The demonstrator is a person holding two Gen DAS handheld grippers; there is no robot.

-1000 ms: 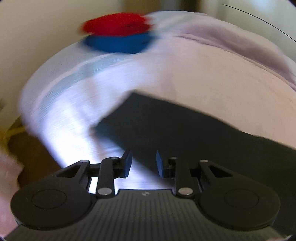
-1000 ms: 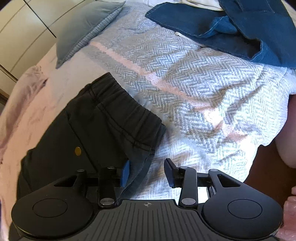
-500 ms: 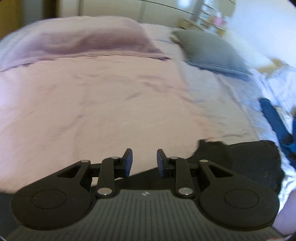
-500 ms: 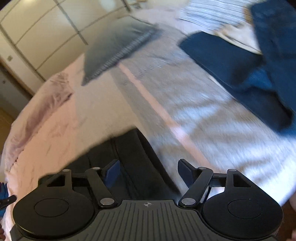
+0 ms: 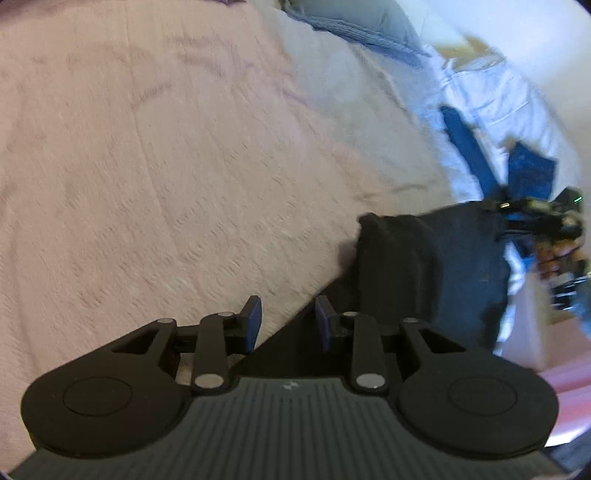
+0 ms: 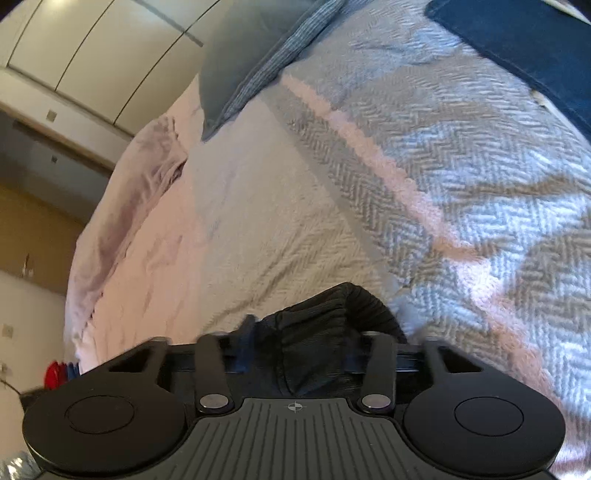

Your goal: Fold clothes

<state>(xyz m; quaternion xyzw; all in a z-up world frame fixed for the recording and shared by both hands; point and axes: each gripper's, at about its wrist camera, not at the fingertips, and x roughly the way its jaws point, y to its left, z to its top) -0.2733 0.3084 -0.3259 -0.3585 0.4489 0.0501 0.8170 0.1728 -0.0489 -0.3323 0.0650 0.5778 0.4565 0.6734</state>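
Dark trousers point(image 6: 314, 343) bunch inside the just-closing right gripper point(image 6: 299, 354); left gripper point(image 5: 288, 325) hangs parted, empty.

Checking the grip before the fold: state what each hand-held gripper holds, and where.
Right hand-held gripper: dark shorts, at the bunched ribbed waistband. Left hand-held gripper: nothing held.

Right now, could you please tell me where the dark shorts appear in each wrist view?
Left wrist view: the dark shorts lie lower right, ahead of the left gripper, whose fingers are open.
Right wrist view: bottom centre, the shorts are bunched between the right gripper fingers.
Shared landmark: the grey pillow.
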